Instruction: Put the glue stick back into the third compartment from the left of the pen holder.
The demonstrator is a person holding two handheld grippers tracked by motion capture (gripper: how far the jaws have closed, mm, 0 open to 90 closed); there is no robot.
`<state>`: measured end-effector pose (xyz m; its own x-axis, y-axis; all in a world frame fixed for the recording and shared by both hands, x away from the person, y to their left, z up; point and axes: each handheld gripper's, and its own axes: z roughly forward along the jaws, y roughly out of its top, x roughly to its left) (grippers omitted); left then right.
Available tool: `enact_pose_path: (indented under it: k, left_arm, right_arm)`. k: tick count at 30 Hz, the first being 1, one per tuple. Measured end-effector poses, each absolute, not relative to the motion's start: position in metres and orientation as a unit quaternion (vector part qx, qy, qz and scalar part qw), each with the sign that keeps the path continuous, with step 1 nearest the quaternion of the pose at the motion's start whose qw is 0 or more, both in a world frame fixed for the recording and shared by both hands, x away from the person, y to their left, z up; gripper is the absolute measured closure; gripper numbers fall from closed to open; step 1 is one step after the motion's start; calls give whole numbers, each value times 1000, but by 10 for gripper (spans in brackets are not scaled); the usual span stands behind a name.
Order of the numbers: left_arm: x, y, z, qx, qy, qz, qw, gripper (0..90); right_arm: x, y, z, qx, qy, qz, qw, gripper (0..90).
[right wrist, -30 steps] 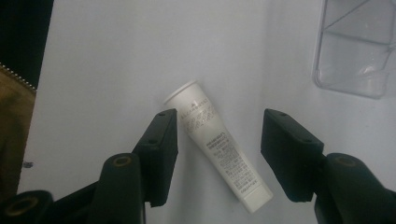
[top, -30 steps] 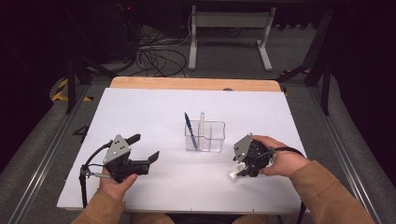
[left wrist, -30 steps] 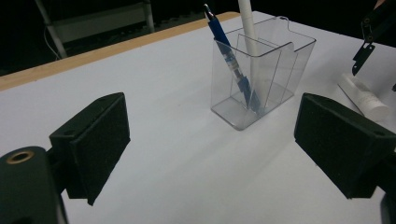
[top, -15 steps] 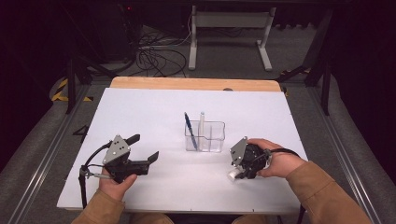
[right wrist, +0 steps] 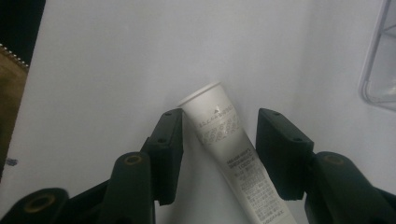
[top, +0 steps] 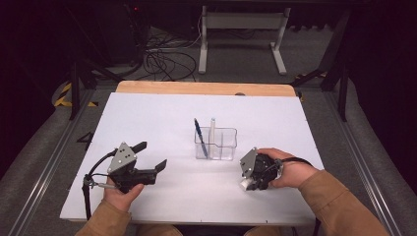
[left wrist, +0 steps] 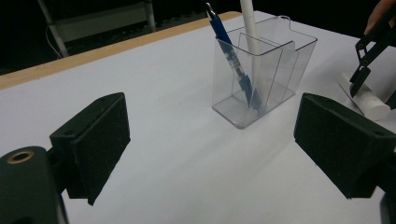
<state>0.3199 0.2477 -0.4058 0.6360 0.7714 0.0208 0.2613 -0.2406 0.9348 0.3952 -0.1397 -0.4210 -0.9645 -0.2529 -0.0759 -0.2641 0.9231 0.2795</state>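
A white tube [right wrist: 238,158] lies on the white table [top: 162,123] in front of my right hand, cap end pointing away. My right gripper [right wrist: 223,123] straddles it and its jaws have just been closing. The left pad is at the tube's side and a gap remains at the right pad [right wrist: 280,149]. In the high view this gripper [top: 247,181] points down over the tube [top: 244,185]. My left gripper [left wrist: 212,140] stands open, nothing between its jaws, low over the table at the left [top: 152,155].
A clear divided holder [top: 222,145] stands mid-table between my hands. A blue pen [top: 199,133] and a white pen [top: 212,129] lean upright in it. The table's wooden far edge [top: 206,88] borders a dark floor with cables.
My right gripper has shifted slightly left and settled over the tube, so less of the tube shows in the high view. The left gripper has stayed put.
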Motion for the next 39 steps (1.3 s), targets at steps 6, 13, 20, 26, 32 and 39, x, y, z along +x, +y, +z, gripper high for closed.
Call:
enact_pose_path:
  k: [6,13,20,26,32,39]
  left_arm:
    - [320,247,-406,747,346,248,511,113]
    - [320,248,-406,747,345,248,511,113]
    - [320,247,-406,748,345,247,511,113]
    - [320,247,-407,748,346,246,510,113]
    - [320,247,-406,748,345,247,510,113]
    - [320,247,-406,749,344,247,510,113]
  right_arm:
    - [396,-137,-424,-146,980,135,20,526]
    - [396,-136,-429,-143,982,123,15,533]
    - [397,-135,-429,-145,982,123,13,538]
    - [396,-135,-429,-150,981,122,11,568]
    - [396,-135,-428,-161,980,119,15,654]
    - [395,-136,-423,-166,977,130,28,670]
